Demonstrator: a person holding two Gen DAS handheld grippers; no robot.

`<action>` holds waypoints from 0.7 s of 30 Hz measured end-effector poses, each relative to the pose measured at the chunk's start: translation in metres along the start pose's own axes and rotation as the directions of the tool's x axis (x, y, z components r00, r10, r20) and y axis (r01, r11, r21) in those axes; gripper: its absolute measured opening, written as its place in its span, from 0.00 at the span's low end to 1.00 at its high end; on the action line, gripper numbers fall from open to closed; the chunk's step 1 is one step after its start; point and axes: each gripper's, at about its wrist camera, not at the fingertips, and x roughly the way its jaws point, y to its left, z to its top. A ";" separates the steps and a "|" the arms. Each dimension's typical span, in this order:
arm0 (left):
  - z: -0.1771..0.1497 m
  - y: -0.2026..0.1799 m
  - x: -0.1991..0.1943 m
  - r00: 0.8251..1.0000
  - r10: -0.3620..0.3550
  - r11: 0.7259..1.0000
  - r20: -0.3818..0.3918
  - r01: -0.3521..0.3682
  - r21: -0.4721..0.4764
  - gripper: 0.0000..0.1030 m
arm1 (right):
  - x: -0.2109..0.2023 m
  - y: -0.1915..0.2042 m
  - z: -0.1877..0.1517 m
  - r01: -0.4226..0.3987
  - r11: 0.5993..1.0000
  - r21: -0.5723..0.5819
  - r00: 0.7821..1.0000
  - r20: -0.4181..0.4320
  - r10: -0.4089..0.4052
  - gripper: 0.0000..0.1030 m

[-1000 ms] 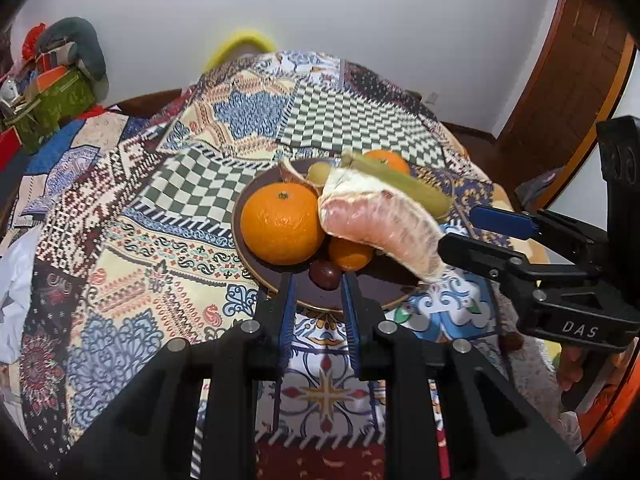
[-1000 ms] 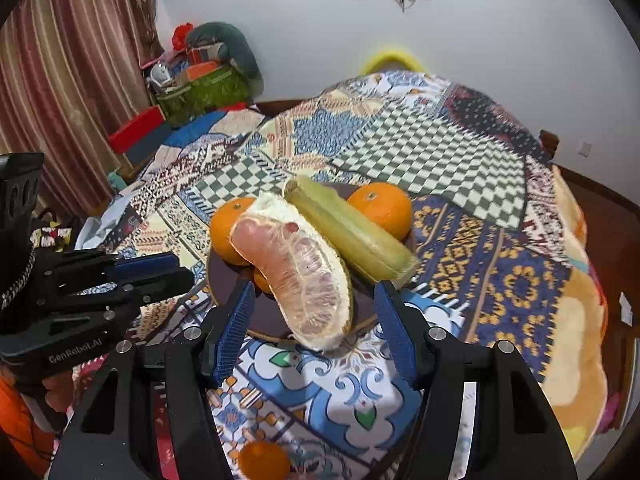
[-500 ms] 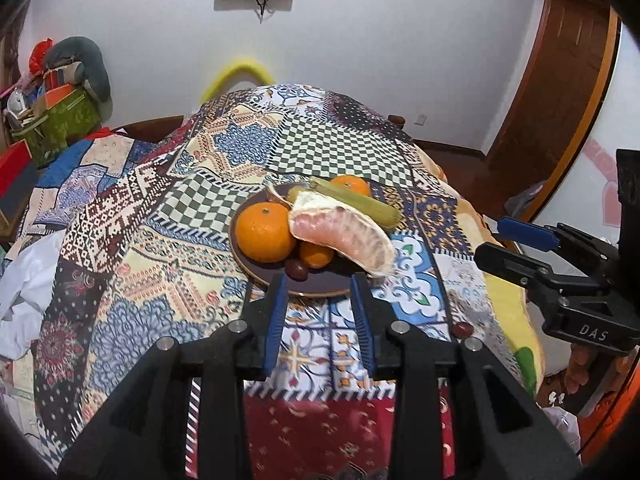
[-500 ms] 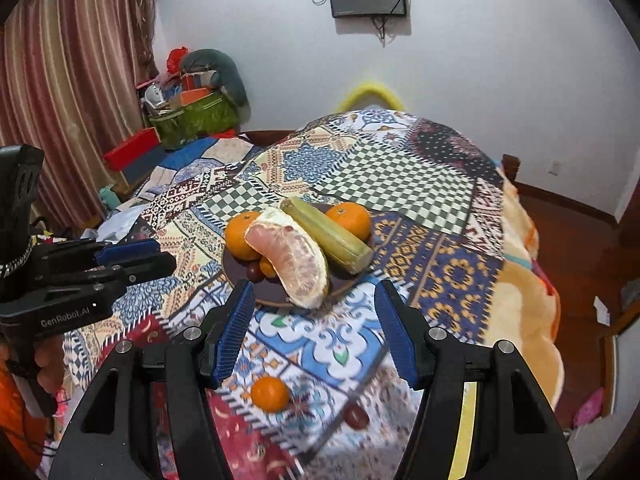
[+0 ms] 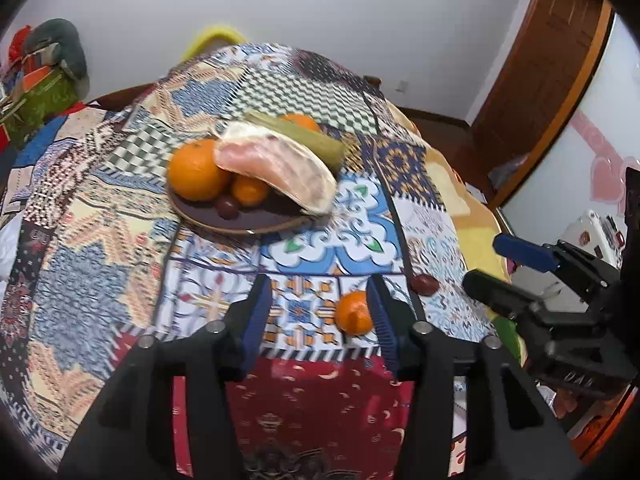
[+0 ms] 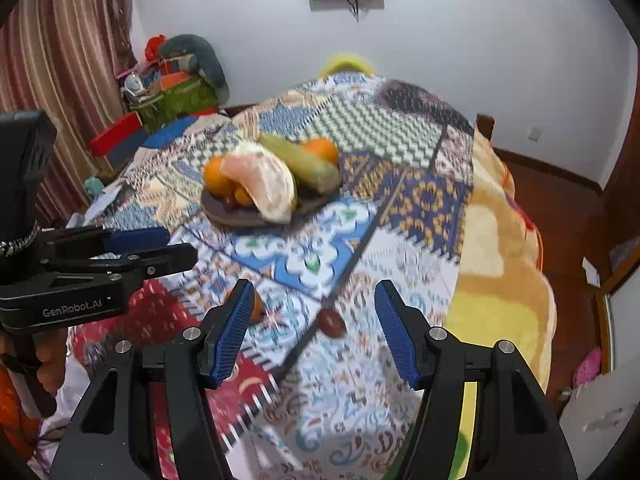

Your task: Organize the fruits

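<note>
Two fruits lie off the plate (image 5: 240,226): an orange (image 5: 353,312) between the empty left gripper (image 5: 320,312) jaws, just opening; a date (image 6: 331,323) between the spread right gripper (image 6: 314,332) jaws. Next, I think: descend, pinch.

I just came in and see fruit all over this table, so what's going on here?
A person holding two handheld grippers is gathering fruit onto a dark round plate, which already holds oranges, a peeled pomelo segment and a green stalk. A small orange and a dark red date lie loose on the patchwork tablecloth. The left gripper, jaws just opening, and the right gripper hold nothing.
</note>
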 end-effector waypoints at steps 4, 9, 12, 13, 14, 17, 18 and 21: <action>-0.007 -0.011 0.015 0.999 -0.011 1.000 -0.037 0.012 0.021 0.49 | 0.006 -0.005 -0.013 0.013 1.000 0.011 1.000 -0.026 -0.013 0.57; -0.013 -0.018 0.036 0.996 -0.017 0.999 -0.084 0.020 0.034 0.49 | 0.014 -0.013 -0.026 0.002 0.999 0.038 0.999 -0.049 0.000 0.57; -0.015 -0.020 0.044 0.995 -0.021 0.999 -0.100 0.025 0.038 0.49 | 0.020 -0.016 -0.030 -0.015 0.998 0.054 0.998 -0.059 0.018 0.57; -0.016 -0.020 0.047 0.994 -0.024 0.999 -0.106 0.029 0.039 0.49 | 0.023 -0.017 -0.030 -0.019 0.998 0.054 0.998 -0.063 0.022 0.57; -0.015 -0.020 0.049 0.994 -0.028 0.999 -0.110 0.032 0.039 0.49 | 0.025 -0.017 -0.031 -0.022 0.998 0.055 0.997 -0.067 0.026 0.56; -0.016 -0.021 0.055 0.993 -0.029 0.998 -0.119 0.035 0.048 0.48 | 0.031 -0.017 -0.030 -0.040 0.998 0.058 0.996 -0.073 0.044 0.45; -0.016 -0.022 0.057 0.992 -0.030 0.998 -0.121 0.036 0.049 0.48 | 0.034 -0.017 -0.029 -0.046 0.997 0.059 0.996 -0.077 0.050 0.43; -0.017 -0.021 0.062 0.991 -0.033 0.998 -0.127 0.039 0.047 0.43 | 0.043 -0.017 -0.029 -0.054 0.997 0.063 0.994 -0.093 0.059 0.34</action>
